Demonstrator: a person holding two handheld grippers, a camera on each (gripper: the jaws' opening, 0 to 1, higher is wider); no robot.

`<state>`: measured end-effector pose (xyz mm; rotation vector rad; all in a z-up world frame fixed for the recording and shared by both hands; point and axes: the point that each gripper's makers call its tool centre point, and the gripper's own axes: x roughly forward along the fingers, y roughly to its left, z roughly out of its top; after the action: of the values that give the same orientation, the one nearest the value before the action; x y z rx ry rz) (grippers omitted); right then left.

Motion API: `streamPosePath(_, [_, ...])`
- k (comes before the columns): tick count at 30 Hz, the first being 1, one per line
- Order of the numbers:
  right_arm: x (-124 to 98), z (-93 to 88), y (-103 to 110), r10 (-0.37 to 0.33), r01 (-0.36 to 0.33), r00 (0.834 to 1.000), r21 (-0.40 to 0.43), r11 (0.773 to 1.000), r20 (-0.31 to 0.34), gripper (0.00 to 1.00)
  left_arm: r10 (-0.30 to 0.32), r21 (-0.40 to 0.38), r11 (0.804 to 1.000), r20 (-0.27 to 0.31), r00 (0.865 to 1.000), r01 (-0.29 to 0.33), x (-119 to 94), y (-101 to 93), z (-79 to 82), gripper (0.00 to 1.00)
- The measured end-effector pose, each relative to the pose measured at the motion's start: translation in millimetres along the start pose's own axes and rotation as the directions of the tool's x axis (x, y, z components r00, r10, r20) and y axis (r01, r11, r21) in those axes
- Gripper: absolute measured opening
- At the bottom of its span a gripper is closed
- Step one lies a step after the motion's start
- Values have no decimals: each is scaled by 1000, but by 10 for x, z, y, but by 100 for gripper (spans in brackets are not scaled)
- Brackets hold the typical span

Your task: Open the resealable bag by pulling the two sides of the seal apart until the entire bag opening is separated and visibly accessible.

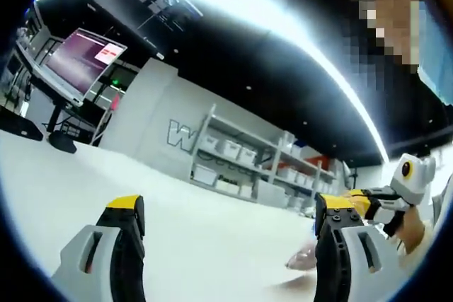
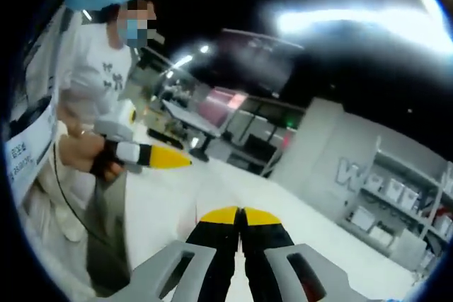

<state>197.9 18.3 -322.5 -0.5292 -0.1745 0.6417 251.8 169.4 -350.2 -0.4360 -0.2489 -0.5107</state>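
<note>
Up close, the left hand-held gripper [image 1: 230,228] has its jaws wide apart with nothing between them, and the right hand-held gripper [image 2: 241,216] has its jaws pressed together. Just past the left one, something clear, maybe the bag [image 1: 303,258], lies on the white surface [image 1: 212,224]. Opening it looks not yet begun.

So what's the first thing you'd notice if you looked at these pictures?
Probably the right tool low in the right gripper view, its yellow tips pressed shut on nothing you can see. The left tool stands wide open above the white table in the left gripper view. Up behind it, a pink-lit screen and grey shelves of boxes catch the eye.
</note>
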Motion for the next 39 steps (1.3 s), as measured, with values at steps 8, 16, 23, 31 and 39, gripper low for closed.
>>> streamPosePath(8, [-9, 86, 21, 24, -23, 1000, -30, 999, 13, 0, 12, -3, 1000, 10, 1000, -12, 3, 47, 25, 99])
streamPosePath(16, [21, 57, 95, 55, -56, 998, 15, 998, 19, 0, 12, -12, 1000, 15, 1000, -12, 24, 70, 33, 99])
streamPosePath(23, [57, 49, 106, 71, -71, 997, 5, 997, 15, 0, 18, -21, 1000, 16, 1000, -18, 27, 107, 22, 99])
streamPosePath(31, [30, -7, 171, 85, -85, 996, 20, 996, -4, 0, 18, 6, 1000, -2, 1000, -18, 28, 110, -31, 98])
streamPosePath(39, [-8, 3, 149, 88, -88, 996, 14, 996, -12, 0, 25, 15, 1000, 6, 1000, -25, 16, 148, -14, 97])
